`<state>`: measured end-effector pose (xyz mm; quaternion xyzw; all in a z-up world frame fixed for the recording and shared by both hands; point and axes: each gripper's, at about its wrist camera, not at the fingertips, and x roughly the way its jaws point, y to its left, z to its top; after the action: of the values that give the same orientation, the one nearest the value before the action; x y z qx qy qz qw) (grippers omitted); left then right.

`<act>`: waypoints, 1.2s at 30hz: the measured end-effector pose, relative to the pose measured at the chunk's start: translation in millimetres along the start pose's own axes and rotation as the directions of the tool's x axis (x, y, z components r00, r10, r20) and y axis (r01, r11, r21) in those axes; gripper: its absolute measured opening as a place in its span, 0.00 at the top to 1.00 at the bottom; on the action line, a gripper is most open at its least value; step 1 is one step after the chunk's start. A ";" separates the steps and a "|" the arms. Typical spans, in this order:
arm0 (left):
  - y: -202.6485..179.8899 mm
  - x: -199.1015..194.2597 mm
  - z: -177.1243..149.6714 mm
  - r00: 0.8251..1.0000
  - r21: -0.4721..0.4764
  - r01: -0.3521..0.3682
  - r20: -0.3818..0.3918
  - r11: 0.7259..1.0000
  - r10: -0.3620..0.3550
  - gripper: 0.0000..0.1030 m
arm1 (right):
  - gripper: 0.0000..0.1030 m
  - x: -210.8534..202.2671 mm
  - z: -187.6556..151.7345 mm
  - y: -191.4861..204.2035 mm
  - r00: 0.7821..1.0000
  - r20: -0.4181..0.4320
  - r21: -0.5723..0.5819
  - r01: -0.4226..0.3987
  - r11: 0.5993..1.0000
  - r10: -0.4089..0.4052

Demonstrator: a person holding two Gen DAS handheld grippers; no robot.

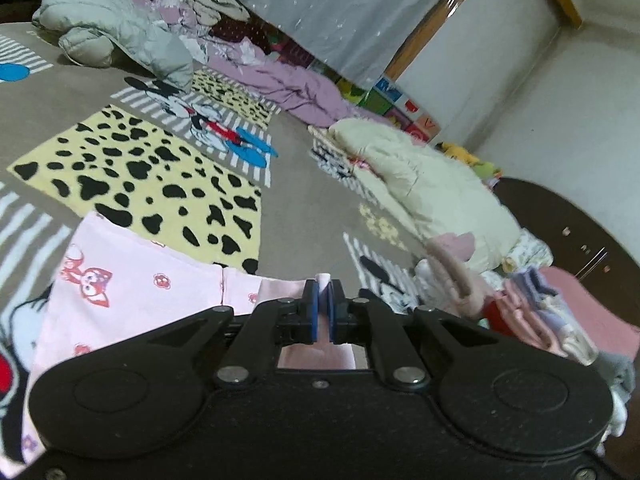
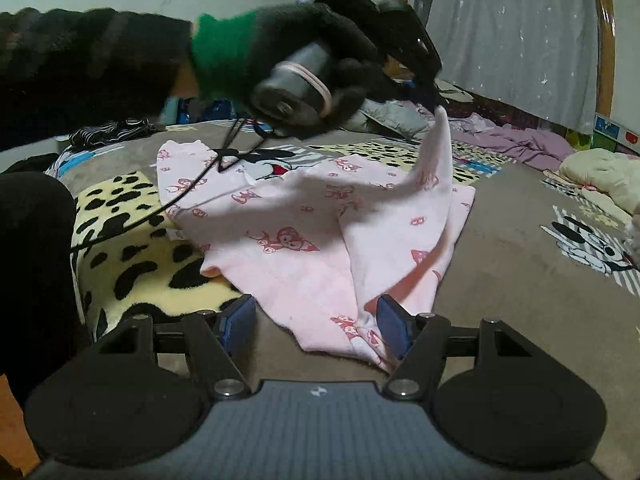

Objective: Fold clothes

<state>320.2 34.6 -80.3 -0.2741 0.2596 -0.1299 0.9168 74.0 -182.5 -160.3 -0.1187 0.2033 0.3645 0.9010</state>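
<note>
A pink garment [image 2: 304,240] printed with small red foxes lies spread on the patterned blanket [image 2: 516,280]. My left gripper [image 1: 323,307] is shut on a corner of the pink garment [image 1: 132,276]; in the right wrist view that corner [image 2: 440,128] is lifted into a peak under the left gripper [image 2: 434,98], which a gloved hand [image 2: 316,64] holds. My right gripper [image 2: 318,322] is open at the garment's near edge, with the hem lying between its blue pads [image 2: 390,322].
A grey padded jacket [image 1: 116,28] and purple clothes [image 1: 288,80] lie at the blanket's far side. A cream quilted garment [image 1: 424,184] and a stack of folded clothes [image 1: 536,312] sit to the right. A dark sleeve [image 2: 80,64] and a black cable [image 2: 188,196] cross the left.
</note>
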 end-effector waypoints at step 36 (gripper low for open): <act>-13.7 117.2 -30.5 0.957 0.388 -0.166 -0.158 0.907 0.243 0.81 | 0.26 1.8 1.2 -14.2 0.999 -0.032 0.128 -0.039 0.991 0.044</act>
<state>399.7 -34.5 -141.7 -0.0527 0.3499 -0.1067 0.9292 85.5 -191.0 -159.1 -0.0629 0.2442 0.3672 0.8953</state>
